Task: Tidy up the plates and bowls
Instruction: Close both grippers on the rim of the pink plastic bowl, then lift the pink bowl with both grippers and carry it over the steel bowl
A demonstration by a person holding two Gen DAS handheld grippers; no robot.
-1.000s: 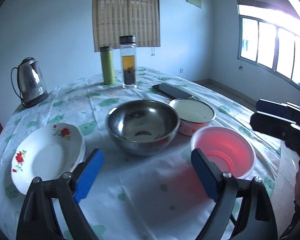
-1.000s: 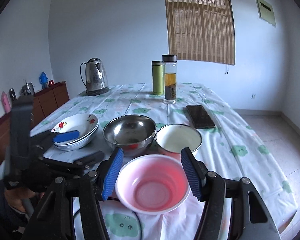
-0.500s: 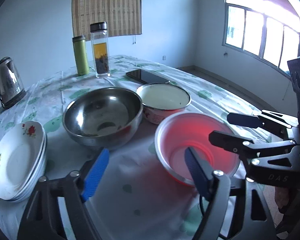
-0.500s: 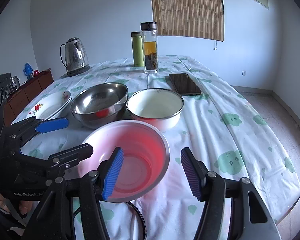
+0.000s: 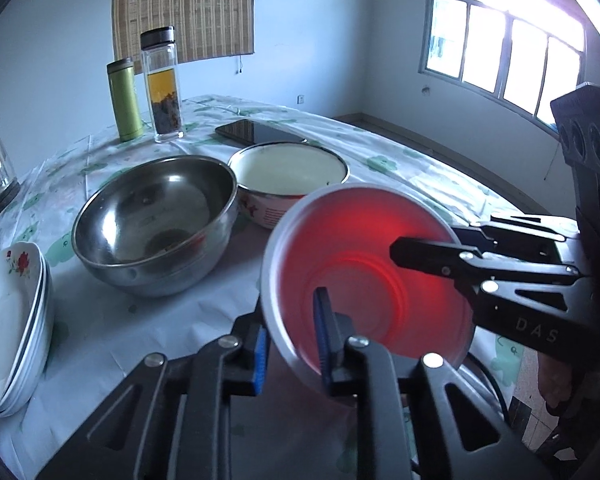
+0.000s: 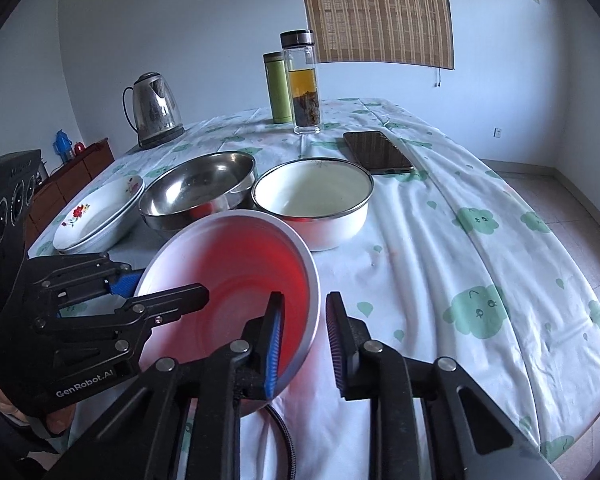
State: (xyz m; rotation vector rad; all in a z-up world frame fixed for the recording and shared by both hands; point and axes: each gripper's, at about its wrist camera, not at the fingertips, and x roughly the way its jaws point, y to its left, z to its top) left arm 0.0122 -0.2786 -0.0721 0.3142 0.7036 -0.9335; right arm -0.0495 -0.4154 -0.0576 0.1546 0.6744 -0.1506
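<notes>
A pink bowl (image 5: pixel 364 248) (image 6: pixel 236 264) sits tilted at the table's near edge, gripped from two sides. My left gripper (image 5: pixel 290 316) (image 6: pixel 160 286) is shut on its rim, one pad inside and one outside. My right gripper (image 6: pixel 304 298) (image 5: pixel 428 238) straddles the opposite rim, its jaws closing with the bowl's wall between the pads. Behind the pink bowl stand a steel bowl (image 5: pixel 152 216) (image 6: pixel 196 188) and a white enamel bowl (image 5: pixel 292 168) (image 6: pixel 312 196). A stack of flowered plates (image 5: pixel 8 320) (image 6: pixel 96 216) lies to the left.
At the back of the table stand a kettle (image 6: pixel 154 112), a green flask (image 6: pixel 278 88) and a glass tea bottle (image 6: pixel 304 84). A phone (image 6: pixel 376 152) lies behind the enamel bowl. The tablecloth (image 6: pixel 480 240) falls away at the right edge.
Both grippers came down and in on the pink bowl from opposite sides, and their wide-open jaws narrowed onto its rim. The bowl now sits tilted.
</notes>
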